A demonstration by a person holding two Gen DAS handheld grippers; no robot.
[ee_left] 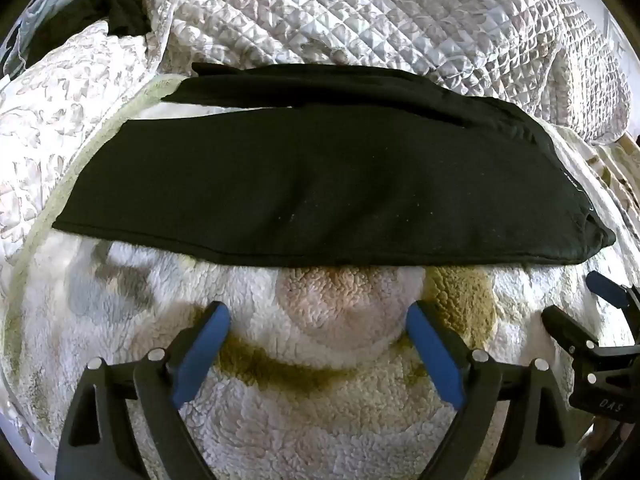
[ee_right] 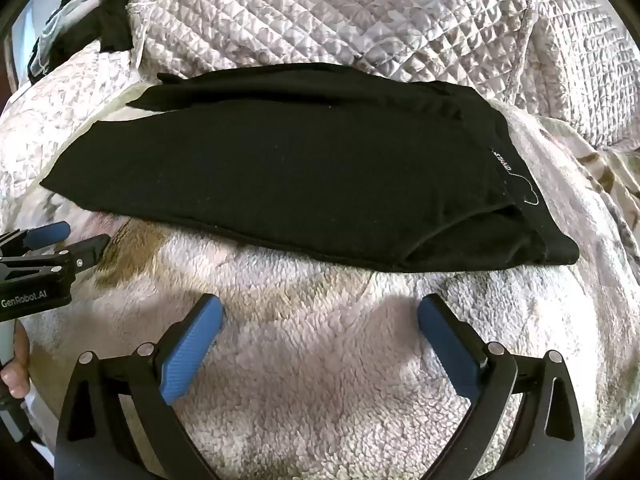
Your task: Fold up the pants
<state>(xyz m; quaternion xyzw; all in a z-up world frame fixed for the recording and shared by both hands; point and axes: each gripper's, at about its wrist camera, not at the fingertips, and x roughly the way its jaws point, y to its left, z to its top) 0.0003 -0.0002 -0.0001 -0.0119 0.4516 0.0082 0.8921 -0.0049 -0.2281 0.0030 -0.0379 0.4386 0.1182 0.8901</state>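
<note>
Black knit, soft and limp, that's what we're dealing with: the pants (ee_left: 320, 184) lie lengthwise across a fleecy blanket (ee_left: 320, 400) on the bed, already doubled leg over leg by the look of it, waistband (ee_right: 520, 184) off to the right with a little white lettering on it, leg ends trailing away to the left. This cloth looks light and floppy; it'll sag wherever it isn't supported, and I'd guess it clings a bit to that fuzzy pile rather than sliding.

Both tools hover short of the near edge. The left gripper (ee_left: 318, 332) has its blue fingers (ee_left: 204, 352) spread wide with nothing between them but fleece. The right gripper (ee_right: 320, 328) is the same story, fingers (ee_right: 448, 348) wide apart, empty, angled down at the blanket. In the right view the other tool pokes in from the left side, held by a hand (ee_right: 16, 368).

Where to grab? My call: pinch through all layers at the corners, one at the waistband end, one at the leg hems, so the stack lifts together and doesn't shear apart.

Room to work: open fleece in front along the near seam (ee_left: 280, 256), plenty there. Behind, a bunched quilted coverlet (ee_left: 380, 20) crowds the far edge, and one leg (ee_left: 320, 84) peeks out from under the top one back there. A dark garment (ee_left: 124, 8) sits far left, well apart.
</note>
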